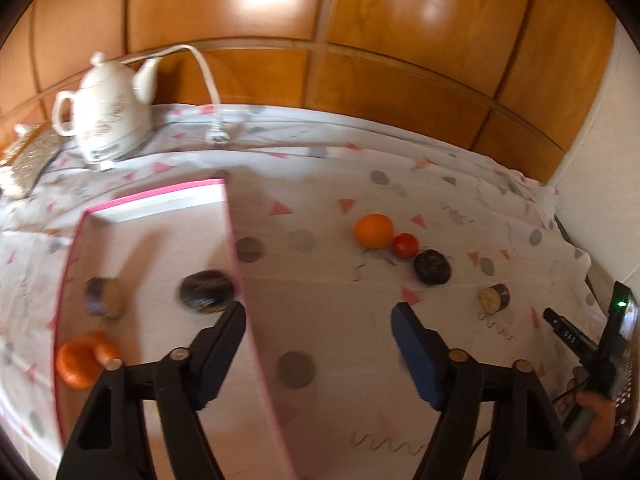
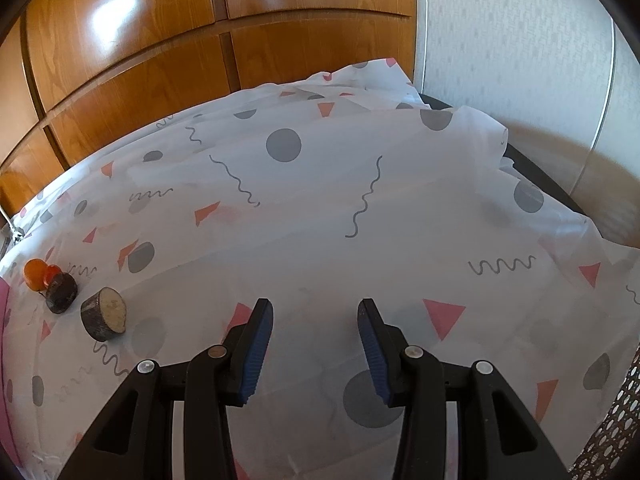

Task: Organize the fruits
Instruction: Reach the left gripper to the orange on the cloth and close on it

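Inside pink-rimmed white box (image 1: 230, 216): dark round fruit (image 1: 206, 292), orange ribbed piece (image 1: 78, 364), cut brown slice (image 1: 105, 297). Left tongs (image 1: 318, 322), right tongs (image 2: 316, 320) open, empty.

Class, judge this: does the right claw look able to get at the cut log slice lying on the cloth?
Probably yes. The right claw is open and empty, and only bare cloth lies between it and the log slice off to its left.

bright daylight, glare on wooden panels (image 1: 400, 20), left view motion-blurred, fisheye-warped edges.
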`<state>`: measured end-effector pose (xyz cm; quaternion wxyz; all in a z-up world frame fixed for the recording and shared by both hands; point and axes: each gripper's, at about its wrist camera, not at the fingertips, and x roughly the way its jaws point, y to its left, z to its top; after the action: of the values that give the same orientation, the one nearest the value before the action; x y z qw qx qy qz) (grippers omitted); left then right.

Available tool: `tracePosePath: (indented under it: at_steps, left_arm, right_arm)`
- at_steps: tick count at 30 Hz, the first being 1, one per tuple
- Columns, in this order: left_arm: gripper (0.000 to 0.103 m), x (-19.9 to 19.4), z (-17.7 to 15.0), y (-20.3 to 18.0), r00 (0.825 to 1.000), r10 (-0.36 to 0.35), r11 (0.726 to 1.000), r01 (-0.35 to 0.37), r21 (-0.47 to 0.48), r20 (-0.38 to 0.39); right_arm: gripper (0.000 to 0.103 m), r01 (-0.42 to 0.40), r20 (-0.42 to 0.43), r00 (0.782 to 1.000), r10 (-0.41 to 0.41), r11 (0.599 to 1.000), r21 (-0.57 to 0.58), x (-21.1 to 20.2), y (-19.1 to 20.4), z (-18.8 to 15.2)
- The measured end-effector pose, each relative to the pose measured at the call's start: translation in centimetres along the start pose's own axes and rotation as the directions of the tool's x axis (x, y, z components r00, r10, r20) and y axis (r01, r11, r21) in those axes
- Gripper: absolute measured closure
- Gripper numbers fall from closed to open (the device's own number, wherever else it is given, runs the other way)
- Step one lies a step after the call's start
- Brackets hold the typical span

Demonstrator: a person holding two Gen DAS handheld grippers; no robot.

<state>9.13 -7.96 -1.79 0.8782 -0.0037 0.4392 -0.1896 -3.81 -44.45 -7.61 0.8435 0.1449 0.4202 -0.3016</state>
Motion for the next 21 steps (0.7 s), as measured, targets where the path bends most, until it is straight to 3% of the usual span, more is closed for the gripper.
tracePosePath:
  at_steps: [3, 6, 9, 12, 15, 21]
  left_arm:
    - [0.047, 2.2, 1.3, -1.2, 0.998, -0.035, 0.999, 0.035, 0.003, -0.044]
    - [0.052, 3.9, 2.4, -2.2, 0.996, -0.063, 0.998, 0.064, 0.004, -0.062]
    - [0.052, 5.9, 3.8, -3.1, 0.994, -0.081, 0.997, 0.080, -0.010, -0.080]
    - [0.043, 7.9, 5.2, -3.5, 0.992, -0.086, 0.996, 0.082, -0.045, -0.093]
    - [0.041, 10.1, 6.0, -3.9, 0.988, -0.100, 0.993, 0.092, -0.072, -0.115]
    - [0.045, 13.7, 6.8, -4.2, 0.984, -0.098, 0.992, 0.084, -0.097, -0.148]
  right_arm:
    - [0.058, -0.003, -0.003, 1.000, 0.003, 1.000, -0.003, 0.2, 0.0, -0.1]
    - [0.058, -0.009, -0.003, 1.000, 0.009, 1.000, -0.009, 0.2, 0.1, -0.1]
    - [0.058, -0.010, -0.003, 1.000, 0.010, 1.000, -0.012, 0.3, 0.2, 0.0]
    - [0.058, -0.015, -0.005, 1.000, 0.015, 1.000, -0.016, 0.3, 0.3, 0.0]
    - [0.058, -0.018, -0.011, 1.000, 0.018, 1.000, -0.015, 0.5, 0.3, -0.1]
    - [0.054, -0.024, -0.010, 1.000, 0.024, 1.000, -0.020, 0.6, 0.4, 0.0]
